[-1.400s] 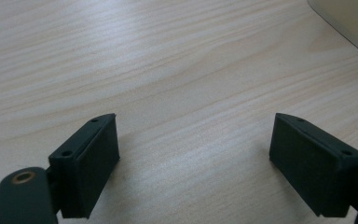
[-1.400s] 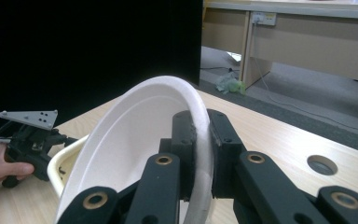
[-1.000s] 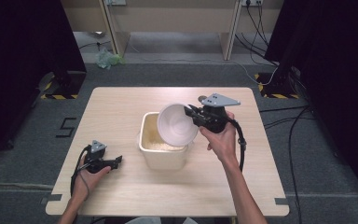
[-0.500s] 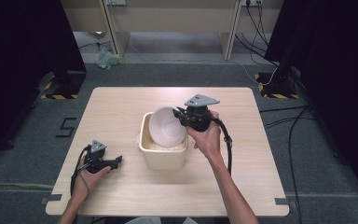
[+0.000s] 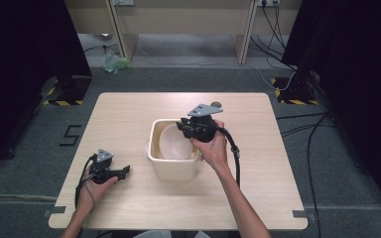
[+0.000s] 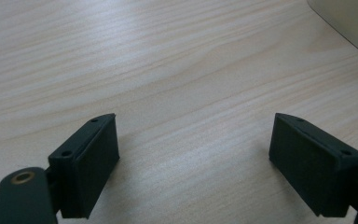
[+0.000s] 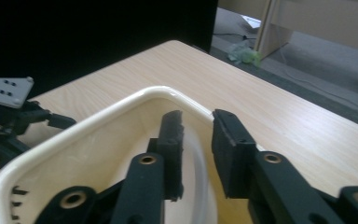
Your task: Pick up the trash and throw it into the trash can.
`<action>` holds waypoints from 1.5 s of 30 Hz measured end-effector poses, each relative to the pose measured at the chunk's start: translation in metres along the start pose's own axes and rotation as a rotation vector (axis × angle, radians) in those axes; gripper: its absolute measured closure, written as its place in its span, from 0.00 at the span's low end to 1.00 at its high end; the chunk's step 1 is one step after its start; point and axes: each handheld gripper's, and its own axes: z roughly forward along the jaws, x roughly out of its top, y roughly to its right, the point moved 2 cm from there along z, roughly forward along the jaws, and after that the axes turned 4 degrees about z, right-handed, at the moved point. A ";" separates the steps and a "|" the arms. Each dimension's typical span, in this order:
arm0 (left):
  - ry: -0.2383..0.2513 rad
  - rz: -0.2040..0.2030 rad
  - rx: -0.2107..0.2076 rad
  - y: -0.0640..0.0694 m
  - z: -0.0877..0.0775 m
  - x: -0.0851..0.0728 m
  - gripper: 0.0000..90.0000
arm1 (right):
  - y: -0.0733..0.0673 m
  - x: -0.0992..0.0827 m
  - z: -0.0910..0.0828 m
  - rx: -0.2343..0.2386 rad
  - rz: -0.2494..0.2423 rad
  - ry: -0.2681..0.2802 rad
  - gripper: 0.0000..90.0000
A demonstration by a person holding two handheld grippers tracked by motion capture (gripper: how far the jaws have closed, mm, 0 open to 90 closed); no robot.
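**Bowl set down in the tub**

While my right gripper [image 5: 186,130] hangs over the cream plastic tub [image 5: 173,166], its jaws just opened, the smooth round white bowl [image 5: 174,142] lies inside. My left gripper [image 5: 121,172] rests open on the pale wood-grain table [image 5: 258,163].

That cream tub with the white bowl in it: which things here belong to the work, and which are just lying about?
In the work:
- cream tub
- white bowl
- right tool, its jaws just been opening, bowl rim between them

Lying about:
- left tool, open on the table
- small dark disc
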 end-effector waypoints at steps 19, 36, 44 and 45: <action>0.000 -0.001 0.000 0.000 0.000 0.000 0.16 | 0.017 -0.006 -0.027 -0.072 0.046 0.007 0.42; 0.000 -0.001 0.000 0.000 0.000 0.000 0.16 | 0.037 -0.018 -0.057 -0.124 0.079 0.023 0.35; 0.000 -0.001 0.000 0.000 0.000 0.000 0.16 | 0.049 -0.030 -0.068 -0.147 0.099 0.024 0.34; 0.000 -0.001 0.000 0.000 0.000 0.000 0.16 | 0.050 -0.032 -0.069 -0.150 0.102 0.022 0.34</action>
